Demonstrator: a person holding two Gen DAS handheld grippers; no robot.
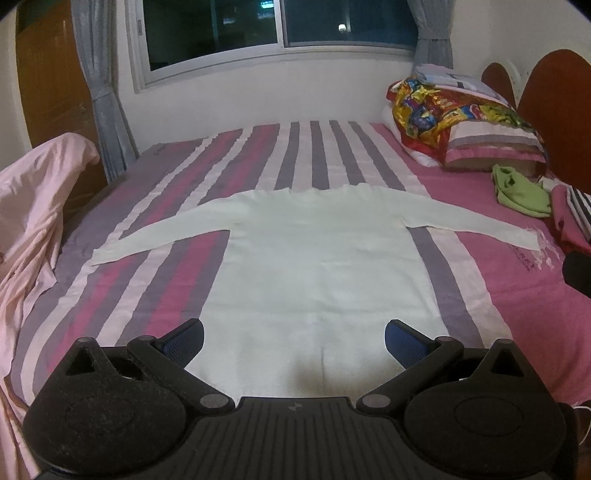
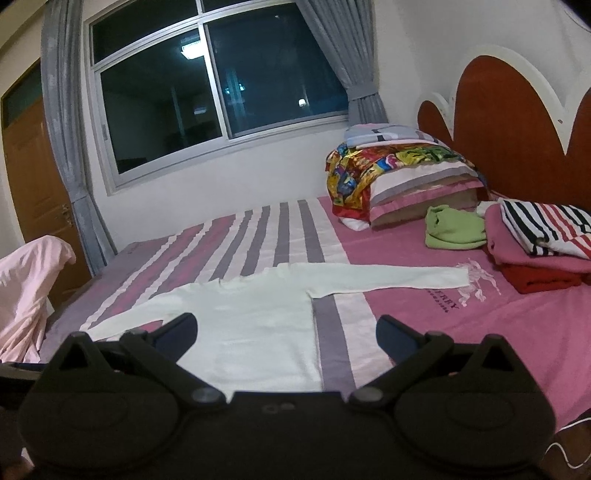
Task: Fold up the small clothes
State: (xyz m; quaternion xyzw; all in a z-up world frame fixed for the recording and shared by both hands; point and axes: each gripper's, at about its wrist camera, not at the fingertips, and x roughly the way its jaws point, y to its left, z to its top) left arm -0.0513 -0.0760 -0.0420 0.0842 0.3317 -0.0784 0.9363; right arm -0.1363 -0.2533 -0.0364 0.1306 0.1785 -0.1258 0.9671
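A white long-sleeved sweater (image 1: 314, 251) lies flat on the striped bed (image 1: 155, 280), both sleeves spread out sideways, hem toward me. My left gripper (image 1: 294, 343) hovers open above the sweater's hem, nothing between its blue-padded fingers. The right wrist view shows the same sweater (image 2: 258, 314) from its right side. My right gripper (image 2: 286, 338) stands open over the sweater's lower right edge, holding nothing. The right sleeve (image 2: 388, 280) reaches across the pink sheet.
Folded clothes (image 2: 535, 243) in pink, red and stripes are stacked at the right near the headboard (image 2: 517, 110), with a green garment (image 2: 454, 230) beside pillows (image 2: 406, 177). A pink cloth (image 1: 33, 221) drapes at the left bed edge. A window (image 1: 277, 26) is behind.
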